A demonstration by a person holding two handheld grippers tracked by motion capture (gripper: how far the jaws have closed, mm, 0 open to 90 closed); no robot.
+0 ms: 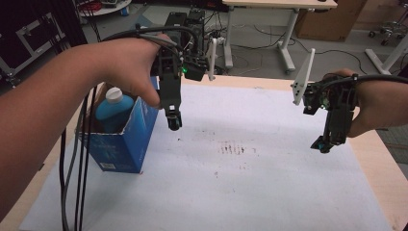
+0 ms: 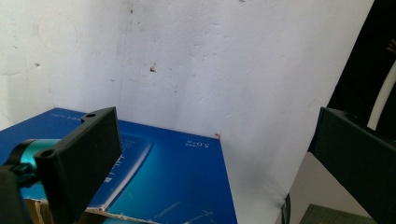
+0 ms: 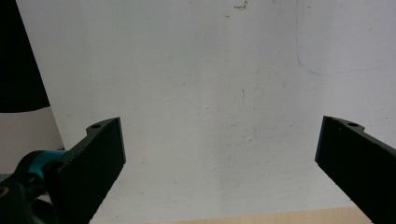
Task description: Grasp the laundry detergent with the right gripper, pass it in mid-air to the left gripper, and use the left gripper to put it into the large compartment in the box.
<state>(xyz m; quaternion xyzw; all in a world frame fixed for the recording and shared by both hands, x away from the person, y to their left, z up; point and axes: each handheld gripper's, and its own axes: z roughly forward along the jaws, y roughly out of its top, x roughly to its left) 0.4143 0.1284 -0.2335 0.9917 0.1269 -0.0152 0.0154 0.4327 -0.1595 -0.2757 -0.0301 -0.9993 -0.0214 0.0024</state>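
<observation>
1. Presently, item one: blue box (image 1: 126,139), open-topped carton, standing upright at the left side of the bench on the white sheet (image 1: 231,192). Its top flaps are open, which leaves the contents reachable from above.
2. Bottle (image 1: 113,109), blue body with white cap, standing upright inside the blue box; the cap rises just above the carton rim. Judged to be the thing being packed or unpacked, since the carton holds it steady and upright.
3. Left tool (image 1: 174,121): held in the left hand (image 1: 126,65), pointing down, just beside the right wall of the blue box and apart from the bottle. In the left gripper view its jaws stand wide apart with the carton's blue face (image 2: 177,182) below them; nothing is gripped. Placement suggests it is stationed to work at the carton.
4. Right tool (image 1: 323,144): held in the right hand (image 1: 380,103), well apart from the box, above the right side of the white sheet. Jaws stand wide apart over bare sheet (image 3: 219,116); empty, touching nothing.
5. Bench (image 1: 380,159): pale wood edge showing around the sheet.
</observation>
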